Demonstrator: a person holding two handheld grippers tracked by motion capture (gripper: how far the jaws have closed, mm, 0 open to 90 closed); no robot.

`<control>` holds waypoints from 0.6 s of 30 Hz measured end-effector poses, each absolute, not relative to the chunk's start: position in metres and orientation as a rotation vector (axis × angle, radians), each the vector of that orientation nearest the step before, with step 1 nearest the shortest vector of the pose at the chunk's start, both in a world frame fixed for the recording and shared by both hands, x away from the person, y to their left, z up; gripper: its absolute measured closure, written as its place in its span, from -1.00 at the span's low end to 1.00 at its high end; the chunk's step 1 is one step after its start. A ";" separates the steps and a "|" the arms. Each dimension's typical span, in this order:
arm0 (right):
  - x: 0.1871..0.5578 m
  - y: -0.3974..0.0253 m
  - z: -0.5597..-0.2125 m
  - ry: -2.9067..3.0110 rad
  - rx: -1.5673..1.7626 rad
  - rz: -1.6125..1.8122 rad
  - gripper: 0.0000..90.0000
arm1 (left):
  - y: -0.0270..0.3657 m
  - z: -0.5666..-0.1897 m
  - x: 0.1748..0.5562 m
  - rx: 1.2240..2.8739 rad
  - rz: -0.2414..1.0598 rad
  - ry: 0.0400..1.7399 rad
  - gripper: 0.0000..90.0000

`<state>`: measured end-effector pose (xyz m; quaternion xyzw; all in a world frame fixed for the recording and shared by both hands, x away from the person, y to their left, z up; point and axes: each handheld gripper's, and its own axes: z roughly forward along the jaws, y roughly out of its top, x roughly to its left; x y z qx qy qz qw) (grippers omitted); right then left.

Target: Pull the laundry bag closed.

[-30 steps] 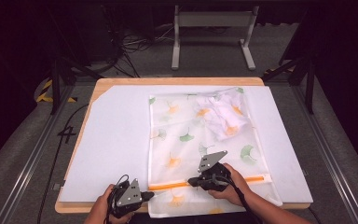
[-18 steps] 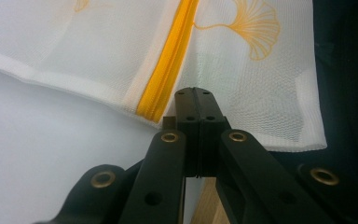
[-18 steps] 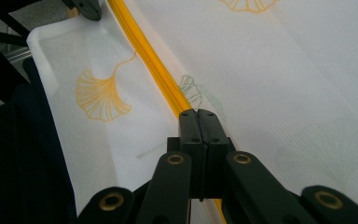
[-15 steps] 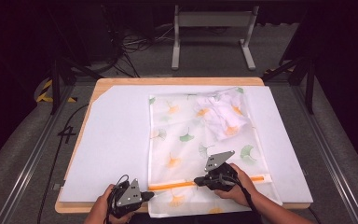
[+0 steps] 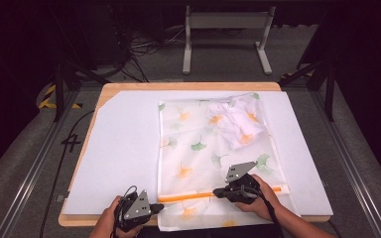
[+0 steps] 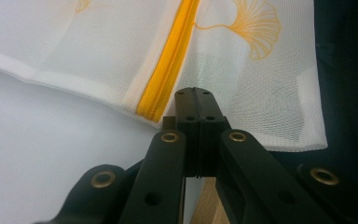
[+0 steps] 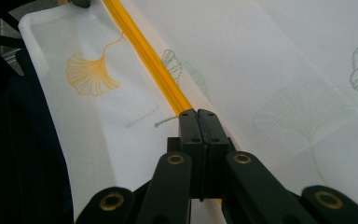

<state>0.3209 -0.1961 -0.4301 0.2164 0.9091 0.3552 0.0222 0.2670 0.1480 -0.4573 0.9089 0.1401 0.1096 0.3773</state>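
A white mesh laundry bag (image 5: 198, 148) printed with ginkgo leaves lies on the white board, with a crumpled white garment (image 5: 240, 121) inside its far right corner. An orange zipper (image 5: 186, 197) runs across the bag's near end. My left gripper (image 5: 159, 206) is shut on the bag's hem at the zipper's left end; in the left gripper view the closed jaw tips (image 6: 195, 91) sit on the mesh beside the zipper (image 6: 168, 70). My right gripper (image 5: 217, 192) is shut on the zipper, whose orange line (image 7: 144, 56) runs under its closed tips (image 7: 198, 114).
The white board (image 5: 124, 148) covers a wooden table (image 5: 188, 86), with the bag's near end hanging over the front edge. A metal stand (image 5: 225, 34) and cables (image 5: 144, 47) lie on the floor behind. Metal rails (image 5: 34, 163) run along both sides.
My right gripper has slid rightward along the zipper, leaving a longer stretch of orange to its left. The left gripper has stayed put at the bag's corner.
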 end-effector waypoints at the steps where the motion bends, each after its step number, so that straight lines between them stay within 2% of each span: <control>1: 0.321 -0.197 -0.430 2.815 0.675 1.100 1.00 | 0.148 -0.457 0.267 2.324 0.280 0.358 1.00; 18: 0.318 -0.210 -0.429 2.800 0.689 1.089 1.00 | 0.148 -0.457 0.267 2.321 0.276 0.359 1.00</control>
